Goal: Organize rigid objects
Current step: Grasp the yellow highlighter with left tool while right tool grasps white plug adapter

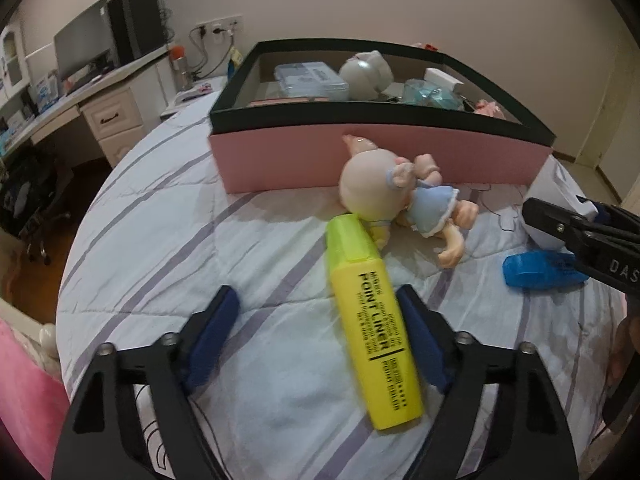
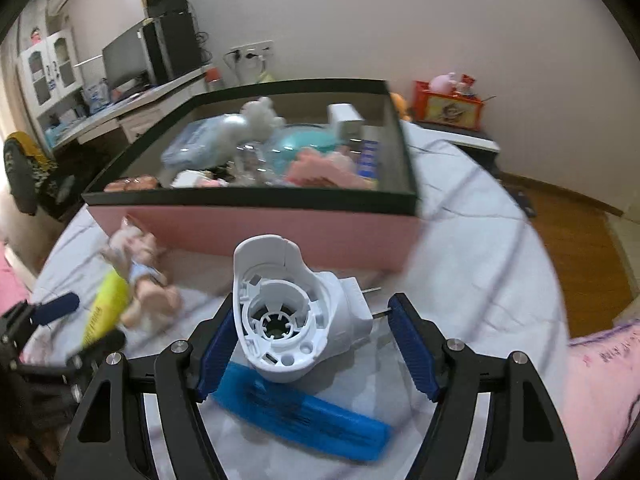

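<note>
With box already part-filled, still bedding highlighter, doll, plug; both grippers gaping, unclamped.

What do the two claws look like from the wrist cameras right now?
Both match: the left claw and right claw have black angular frames with triangular cut-outs, silver screw heads at the joints, and dark blue ribbed pads on the fingers. White letters, partly cut off, mark the right claw's black side in the left wrist view. No cables or sleeves show.
</note>
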`<state>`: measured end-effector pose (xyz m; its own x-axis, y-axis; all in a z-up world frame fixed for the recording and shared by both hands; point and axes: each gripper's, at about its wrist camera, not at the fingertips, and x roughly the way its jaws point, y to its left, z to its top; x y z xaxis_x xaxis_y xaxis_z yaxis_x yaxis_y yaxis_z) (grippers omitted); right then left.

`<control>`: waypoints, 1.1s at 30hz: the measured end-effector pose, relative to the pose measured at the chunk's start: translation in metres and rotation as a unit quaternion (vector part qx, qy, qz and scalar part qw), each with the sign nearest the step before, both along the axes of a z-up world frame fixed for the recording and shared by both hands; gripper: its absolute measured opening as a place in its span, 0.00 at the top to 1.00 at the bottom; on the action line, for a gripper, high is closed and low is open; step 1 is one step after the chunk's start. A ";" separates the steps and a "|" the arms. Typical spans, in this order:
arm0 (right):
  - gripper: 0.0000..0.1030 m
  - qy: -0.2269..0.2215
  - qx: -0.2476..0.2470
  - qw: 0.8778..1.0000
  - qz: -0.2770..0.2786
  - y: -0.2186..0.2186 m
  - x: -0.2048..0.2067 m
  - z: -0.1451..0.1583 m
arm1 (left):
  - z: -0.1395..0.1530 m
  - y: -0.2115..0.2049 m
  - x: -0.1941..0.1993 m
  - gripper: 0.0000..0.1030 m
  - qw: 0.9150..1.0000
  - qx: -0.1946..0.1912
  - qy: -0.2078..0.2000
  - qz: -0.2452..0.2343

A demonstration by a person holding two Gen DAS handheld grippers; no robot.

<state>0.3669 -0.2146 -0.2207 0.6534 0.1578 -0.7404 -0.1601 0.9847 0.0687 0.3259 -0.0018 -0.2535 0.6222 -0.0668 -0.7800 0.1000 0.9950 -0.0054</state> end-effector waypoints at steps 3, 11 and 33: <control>0.27 -0.006 0.008 1.000 -0.007 -0.010 -0.005 0.000 | 0.004 -0.008 0.000 0.61 1.000 0.001 -0.005 -0.024; 0.27 -0.023 0.017 1.000 -0.007 -0.013 -0.015 0.003 | 0.008 -0.009 -0.008 0.74 0.999 -0.002 -0.022 -0.025; 0.28 -0.024 0.078 0.997 -0.018 -0.027 -0.016 -0.005 | 0.008 -0.002 -0.024 0.74 0.999 -0.010 -0.028 -0.026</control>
<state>0.3512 -0.2419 -0.2255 0.6949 0.2446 -0.6763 -0.1326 0.9678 0.2138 0.3019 -0.0034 -0.2452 0.6604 -0.1150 -0.7420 0.1518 0.9882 -0.0180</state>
